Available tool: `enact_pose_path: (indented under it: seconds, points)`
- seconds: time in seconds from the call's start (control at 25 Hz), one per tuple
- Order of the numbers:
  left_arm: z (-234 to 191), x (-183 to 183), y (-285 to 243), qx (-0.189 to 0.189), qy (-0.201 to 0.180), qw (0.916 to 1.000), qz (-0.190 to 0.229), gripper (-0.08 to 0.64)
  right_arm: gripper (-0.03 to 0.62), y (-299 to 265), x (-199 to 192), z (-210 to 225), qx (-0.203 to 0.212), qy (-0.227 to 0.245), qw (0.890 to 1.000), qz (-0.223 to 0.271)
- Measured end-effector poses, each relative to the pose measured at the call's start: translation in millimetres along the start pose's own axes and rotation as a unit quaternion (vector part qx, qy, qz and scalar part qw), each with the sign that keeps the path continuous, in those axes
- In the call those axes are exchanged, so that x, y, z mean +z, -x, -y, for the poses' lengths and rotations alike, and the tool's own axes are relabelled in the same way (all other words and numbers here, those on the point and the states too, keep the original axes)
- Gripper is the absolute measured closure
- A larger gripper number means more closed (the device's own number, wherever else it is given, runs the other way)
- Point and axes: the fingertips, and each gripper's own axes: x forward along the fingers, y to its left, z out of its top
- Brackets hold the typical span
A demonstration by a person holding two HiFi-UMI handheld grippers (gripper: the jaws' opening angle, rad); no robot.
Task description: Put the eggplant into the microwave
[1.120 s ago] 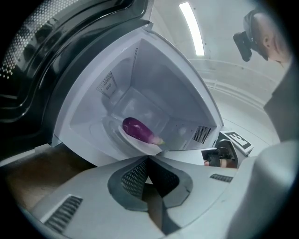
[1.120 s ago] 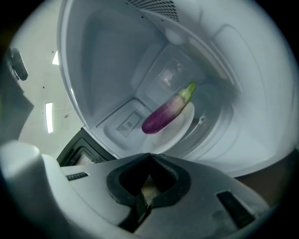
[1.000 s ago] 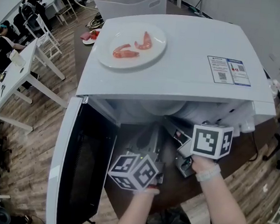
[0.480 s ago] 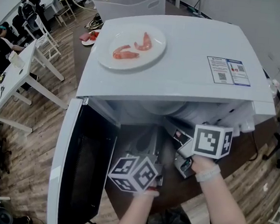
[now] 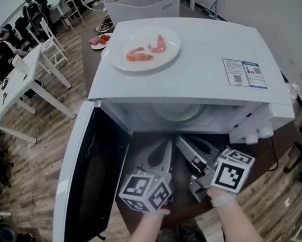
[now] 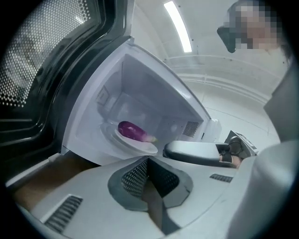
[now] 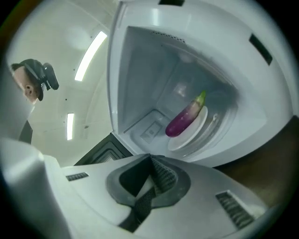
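**Near: front edge of the brown desk (image 5: 183, 205)**
- Left gripper (image 6: 148, 163): jaws pressed fully together, mesh pads meeting, nothing held. Only its own view shows the neighbouring gripper's grey finger just to its right. That view also shows the perforated window of the door (image 5: 93, 176) at upper left.
- Right gripper (image 7: 152, 163): jaws also closed tight, with nothing between them. Its own view looks straight into the cavity, with a dark strip of the door at lower left.
- Only the head view shows the pair together. They sit side by side, marker cubes uppermost, and both point into the opening.

**Middle: microwave (image 5: 199, 64)**
- It is white and stands on the desk. The door is swung wide to the left and the cavity is open.
- Eggplant (image 6: 133, 131): purple with green at one end, lying on the inner plate (image 6: 140, 146) on the cavity floor.
- Both gripper views show the eggplant and plate. From the head view the roof overhangs them, leaving only a pale round rim visible.

**On the microwave's top (head view only)**
- Top plate (image 5: 172, 42): white, toward the left edge. It carries two pink shrimp pieces (image 5: 137, 54).
- Printed label (image 5: 244, 73): toward the right edge.

**Far (head view only)**
- Small dish (image 5: 99, 40): holds red items and sits just beside the microwave's rear left corner.
- White bin (image 5: 144, 3): beyond the microwave's rear edge.
- White tables (image 5: 21, 84) and chairs: well off to the left, on a wood floor.
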Motion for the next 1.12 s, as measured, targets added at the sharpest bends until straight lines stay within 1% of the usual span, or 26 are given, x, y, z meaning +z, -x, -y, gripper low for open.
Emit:
enact_pose_path:
  seconds: [0.08, 0.16, 0.28, 0.36, 0.4, 0.48, 0.56, 0.6, 0.72, 0.84, 0.96, 1.12]
  points:
    - [8.0, 2.5, 5.7, -0.015, -0.001, 0.9999, 0.004, 0.558, 0.592, 5.0, -3.1, -8.3, 0.006, 0.014, 1.0, 0.003]
    - [13.6, 1.4, 12.1, -0.022, -0.01, 0.9997, 0.0, 0.558, 0.592, 8.5, -10.5, -16.5, 0.014, 0.031, 0.999, -0.011]
    - [17.1, -13.7, 28.1, -0.023, -0.03, 0.999, -0.023, 0.558, 0.592, 21.8, -27.2, -23.5, 0.002, 0.093, 0.995, -0.039]
    - [19.1, -21.3, 40.5, -0.024, -0.031, 0.9987, -0.034, 0.558, 0.592, 33.9, -35.8, -27.0, -0.015, 0.13, 0.99, -0.05]
    - [20.7, -22.3, 47.1, -0.027, -0.029, 0.9986, -0.035, 0.558, 0.592, 39.3, -38.3, -30.2, -0.018, 0.138, 0.989, -0.049]
    - [25.1, -21.7, 60.5, -0.034, -0.027, 0.9986, -0.032, 0.558, 0.592, 48.0, -43.4, -37.9, -0.015, 0.127, 0.991, -0.041]
    - [30.7, -22.2, 72.3, -0.04, -0.034, 0.9981, -0.033, 0.558, 0.592, 54.7, -51.6, -44.2, -0.015, 0.114, 0.992, -0.042]
    - [34.2, -22.4, 77.0, -0.043, -0.04, 0.9976, -0.035, 0.558, 0.592, 58.0, -55.3, -47.1, -0.021, 0.121, 0.991, -0.046]
    - [45.5, -17.3, 88.2, -0.049, -0.058, 0.9964, -0.037, 0.558, 0.592, 67.9, -59.0, -56.6, -0.051, 0.176, 0.982, -0.053]
    - [57.1, -7.4, 99.1, -0.05, -0.061, 0.9964, -0.029, 0.558, 0.592, 76.9, -57.1, -70.0, -0.069, 0.222, 0.971, -0.052]
    - [69.9, 5.7, 113.9, -0.055, -0.066, 0.9961, -0.02, 0.558, 0.592, 82.7, -49.2, -89.4, -0.067, 0.241, 0.968, -0.036]
    - [86.0, 15.3, 129.7, -0.061, -0.067, 0.9958, -0.015, 0.558, 0.593, 93.2, -45.5, -112.5, -0.065, 0.264, 0.961, -0.044]
